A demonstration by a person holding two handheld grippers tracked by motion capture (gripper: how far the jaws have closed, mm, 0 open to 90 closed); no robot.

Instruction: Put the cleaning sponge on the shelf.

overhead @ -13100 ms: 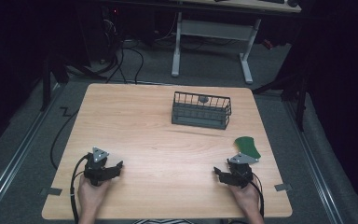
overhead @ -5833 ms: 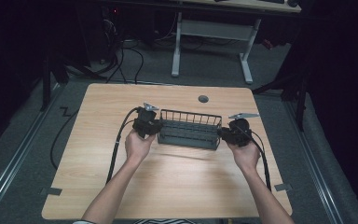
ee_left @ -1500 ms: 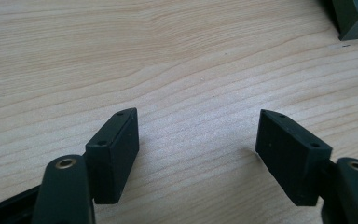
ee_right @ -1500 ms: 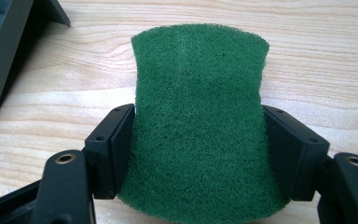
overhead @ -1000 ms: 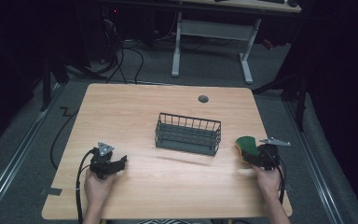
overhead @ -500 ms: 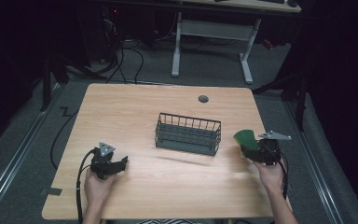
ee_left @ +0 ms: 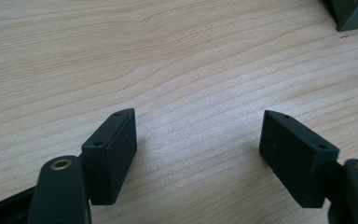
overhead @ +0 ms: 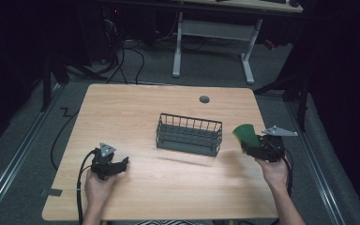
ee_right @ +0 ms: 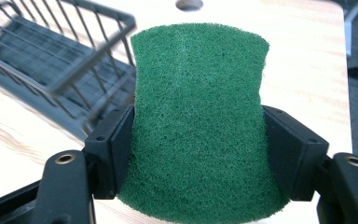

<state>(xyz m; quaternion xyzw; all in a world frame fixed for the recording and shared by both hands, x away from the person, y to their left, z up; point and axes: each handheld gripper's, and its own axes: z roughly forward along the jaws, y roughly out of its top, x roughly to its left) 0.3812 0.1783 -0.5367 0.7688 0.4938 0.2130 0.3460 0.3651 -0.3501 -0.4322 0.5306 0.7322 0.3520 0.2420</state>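
Scouring pad [ee_right: 198,126], green and coarse, sits pinched between the two black jaws of the right gripper [ee_right: 198,154], which press its side edges inward so it narrows at the waist and bows a little. In the right gripper view its long axis runs straight ahead along the jaws, its free end pointing toward 12 o'clock, toward the far edge of the table [ee_right: 307,60]. In the high view the same pad [overhead: 246,135] is held above the tabletop at about 4 o'clock from the table's centre, sticking out from the right gripper [overhead: 258,145] toward 10 o'clock, at the wire basket [overhead: 189,135]. Pad and basket are near each other but apart; the basket's near right corner lies just left of the pad in the right gripper view.

Left gripper [overhead: 111,165] rests low over the wood at 8 o'clock in the high view, well apart from the basket. Its jaws stand wide and unclenched with bare table [ee_left: 191,93] between them.
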